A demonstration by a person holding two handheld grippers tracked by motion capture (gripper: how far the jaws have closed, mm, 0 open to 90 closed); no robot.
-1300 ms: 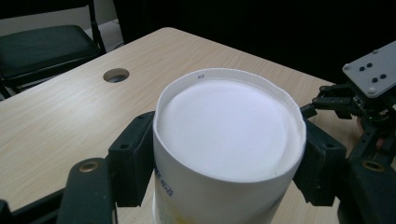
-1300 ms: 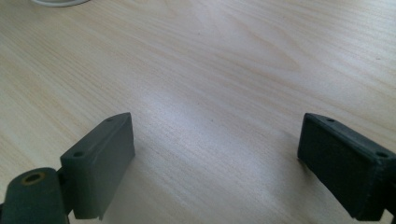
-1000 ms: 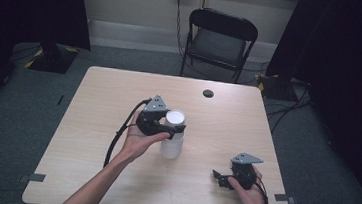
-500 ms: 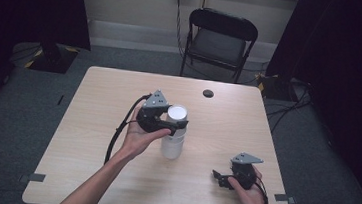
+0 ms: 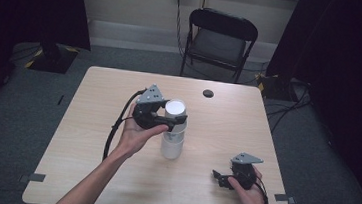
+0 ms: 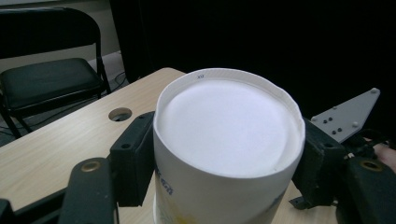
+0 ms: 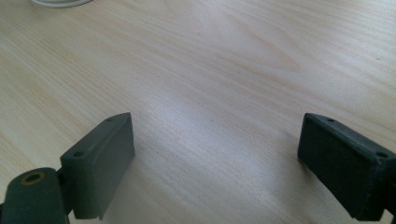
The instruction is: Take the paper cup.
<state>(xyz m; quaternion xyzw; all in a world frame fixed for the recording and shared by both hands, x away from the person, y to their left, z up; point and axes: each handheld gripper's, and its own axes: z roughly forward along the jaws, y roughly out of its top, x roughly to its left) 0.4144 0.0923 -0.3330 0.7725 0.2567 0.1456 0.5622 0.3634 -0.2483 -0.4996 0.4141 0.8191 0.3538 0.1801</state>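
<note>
A white paper cup (image 5: 175, 106) stands upside down, its recessed base facing up, sleeved over a second white cup (image 5: 171, 147) that stands on the table (image 5: 90, 138) near the middle. My left gripper (image 5: 174, 117) is shut on the upper cup; in the left gripper view both black pads (image 6: 135, 158) press the sides of the upper cup (image 6: 224, 126). That cup sits raised, partly pulled off the lower one. My right gripper (image 5: 219, 177) rests open at the front right, with bare wood between the jaws of the right gripper (image 7: 215, 140). A white cup rim (image 7: 60, 2) shows at the top edge.
A round dark hole (image 5: 208, 93) sits in the tabletop at the far side. A black folding chair (image 5: 220, 35) stands behind the table. The left gripper's cable (image 5: 115, 128) loops beside the forearm. Dark curtains flank the room.
The left gripper has risen a little with the upper cup, which now stands higher above the lower cup. The right gripper has not moved.
</note>
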